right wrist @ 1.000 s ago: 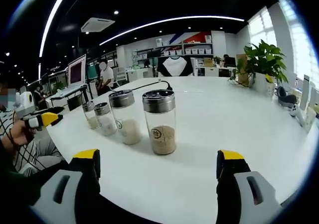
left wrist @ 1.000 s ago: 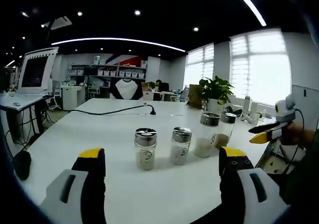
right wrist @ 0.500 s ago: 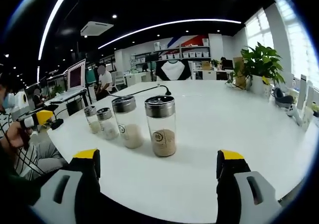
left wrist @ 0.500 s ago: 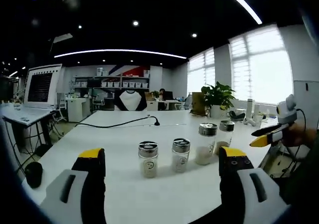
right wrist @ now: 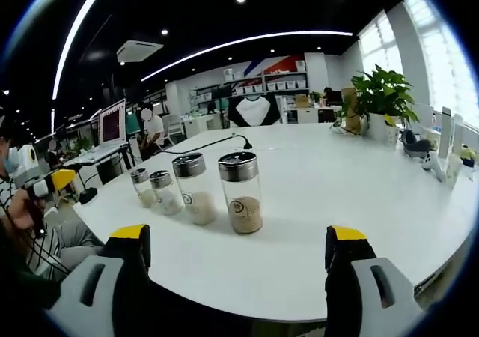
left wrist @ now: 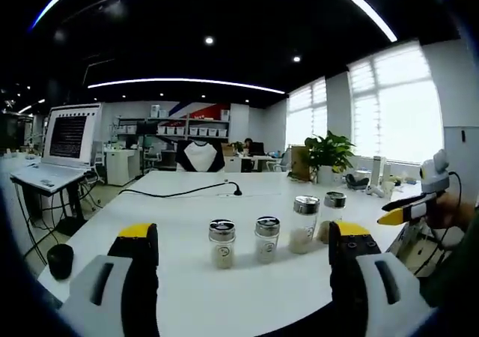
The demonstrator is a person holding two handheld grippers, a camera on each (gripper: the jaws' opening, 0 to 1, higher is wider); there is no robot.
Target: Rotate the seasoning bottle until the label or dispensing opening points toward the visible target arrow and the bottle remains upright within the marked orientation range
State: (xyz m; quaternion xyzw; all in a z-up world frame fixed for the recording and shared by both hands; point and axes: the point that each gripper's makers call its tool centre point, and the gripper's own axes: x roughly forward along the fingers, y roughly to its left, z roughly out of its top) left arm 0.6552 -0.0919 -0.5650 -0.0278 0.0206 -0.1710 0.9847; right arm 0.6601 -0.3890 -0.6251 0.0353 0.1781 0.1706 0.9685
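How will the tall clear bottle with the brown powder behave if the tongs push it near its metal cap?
The tall clear bottle with brown powder is slim, so a push near its silver metal cap would likely tip it. Filled only at the bottom, it is probably light. Its smooth wall may slide on the glossy white table.

Four seasoning bottles [left wrist: 222,243] stand in a row on the table [left wrist: 187,210] | cable [left wrist: 179,192] lies behind them | potted plant [left wrist: 327,154] at the far right edge | monitor [left wrist: 69,136] off left.
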